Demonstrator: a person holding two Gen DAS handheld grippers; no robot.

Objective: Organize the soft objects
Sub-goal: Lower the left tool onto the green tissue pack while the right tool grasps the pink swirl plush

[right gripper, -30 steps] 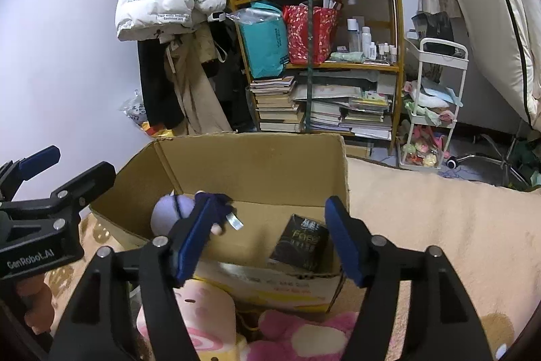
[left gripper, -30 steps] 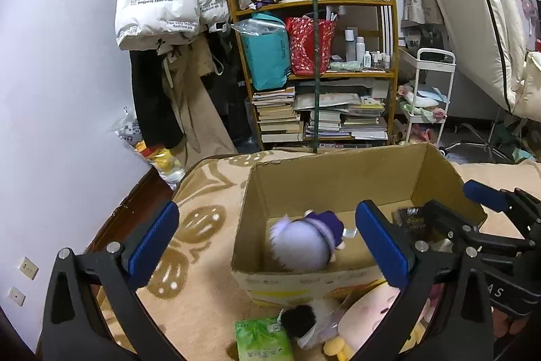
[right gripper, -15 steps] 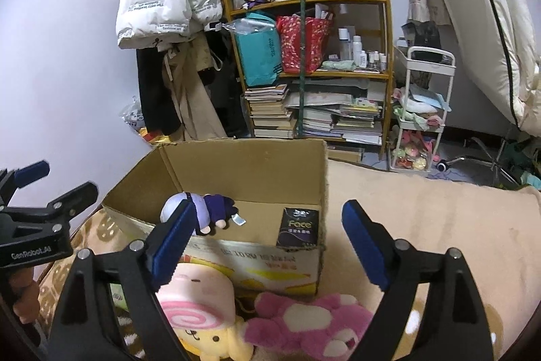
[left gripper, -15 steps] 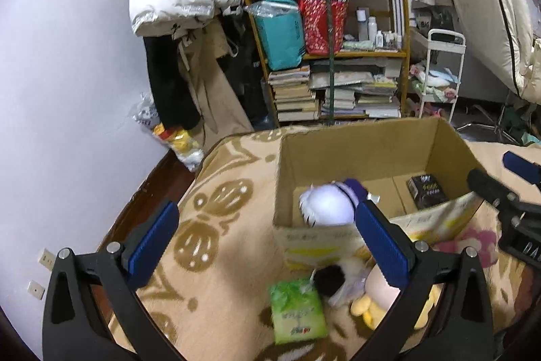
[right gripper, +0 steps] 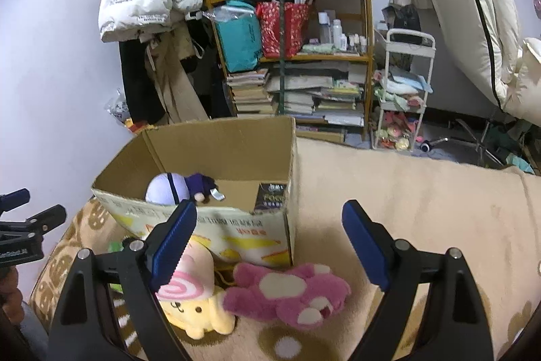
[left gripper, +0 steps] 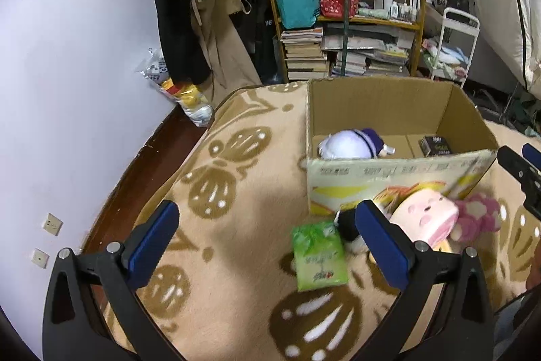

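Both claws are backing away from the cardboard box (right gripper: 236,225), right claw (right gripper: 267,246) hanging released above the pink plush (right gripper: 290,296) lying before it, needing a centred body grip.

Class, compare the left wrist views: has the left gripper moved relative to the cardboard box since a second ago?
Yes. The left gripper has backed away from the cardboard box and shifted left; its fingers now sit short of the box, over the blanket.

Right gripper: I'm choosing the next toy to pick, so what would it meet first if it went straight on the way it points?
Probably the pink plush bear. It lies on the blanket just ahead of the open right gripper, roughly between the fingers. Depth is uncertain; the cardboard box stands close behind.
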